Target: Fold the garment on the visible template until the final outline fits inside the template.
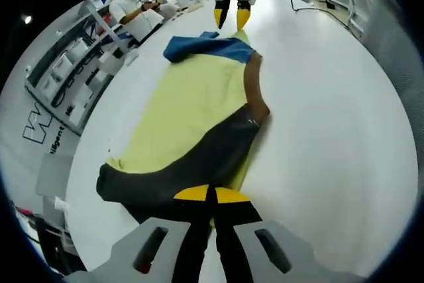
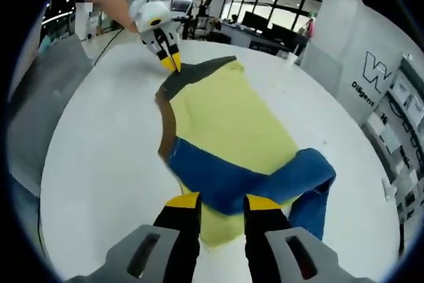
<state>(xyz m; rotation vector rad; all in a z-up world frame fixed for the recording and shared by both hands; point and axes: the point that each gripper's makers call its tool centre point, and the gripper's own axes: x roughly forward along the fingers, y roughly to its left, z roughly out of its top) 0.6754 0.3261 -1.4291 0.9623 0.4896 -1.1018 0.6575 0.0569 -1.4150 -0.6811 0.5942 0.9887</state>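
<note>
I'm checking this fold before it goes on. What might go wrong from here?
The left gripper is shut on the garment's dark end while the right gripper stands open over the yellow edge, so a pull could drag the cloth unevenly across the white table. The blue sleeve lies bunched to one side and may stick out of the final outline.

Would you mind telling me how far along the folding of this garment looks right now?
Partly done. The yellow garment lies on the white table with its dark sleeve and blue sleeve folded across the body. In hand: the left gripper is shut on the dark end, while the right gripper sits open at the blue end. No template outline can be made out, so the final fit is unconfirmed.
</note>
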